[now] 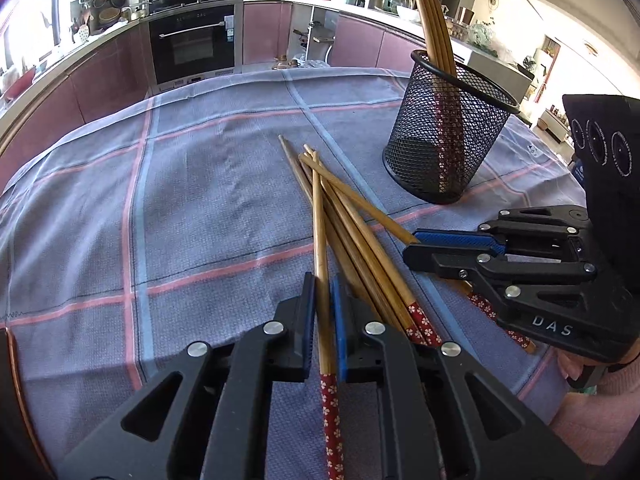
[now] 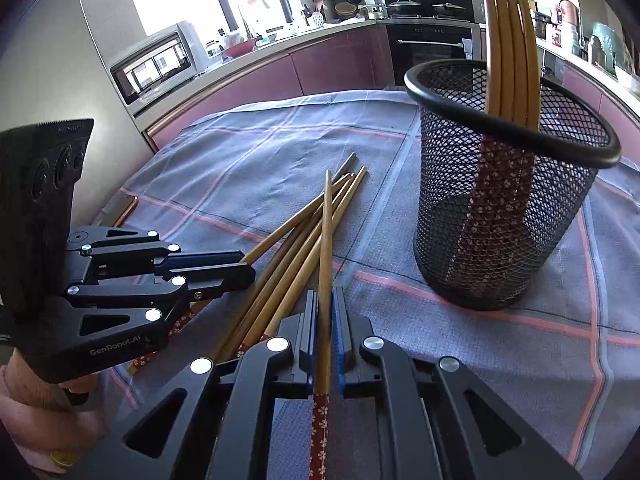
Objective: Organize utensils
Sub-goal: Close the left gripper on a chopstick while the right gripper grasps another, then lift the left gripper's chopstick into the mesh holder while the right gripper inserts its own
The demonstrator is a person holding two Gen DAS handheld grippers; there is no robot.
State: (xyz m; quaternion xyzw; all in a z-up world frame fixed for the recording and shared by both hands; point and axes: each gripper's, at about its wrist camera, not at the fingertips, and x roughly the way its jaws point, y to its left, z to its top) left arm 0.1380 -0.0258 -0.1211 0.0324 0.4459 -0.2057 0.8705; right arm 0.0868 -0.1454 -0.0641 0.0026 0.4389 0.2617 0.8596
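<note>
Covering the table, a checked cloth (image 1: 192, 200) fills mid-frame; oven (image 1: 192, 44) upper left; left gripper (image 1: 322, 300) and right gripper (image 2: 325, 312) each pinch one chopstick (image 1: 320, 240).

The left wrist camera sits just behind the left gripper (image 1: 322, 300) and looks forward and steeply down along its fingers, close over a checked tablecloth (image 1: 192, 200). It faces the oven (image 1: 192, 40) on the far kitchen wall. The right gripper (image 1: 416, 246) enters from its right edge.

The right wrist camera rides behind the right gripper (image 2: 325, 312) at a similar downward tilt, very near the cloth (image 2: 500, 360), facing the window side and the oven (image 2: 430, 48) (here towards the right). The left gripper (image 2: 244, 266) shows at its left.

Both views share the loose chopsticks (image 1: 352, 224) (image 2: 296, 240), the mesh holder (image 1: 444, 148) (image 2: 504, 208) and the cloth between them.
</note>
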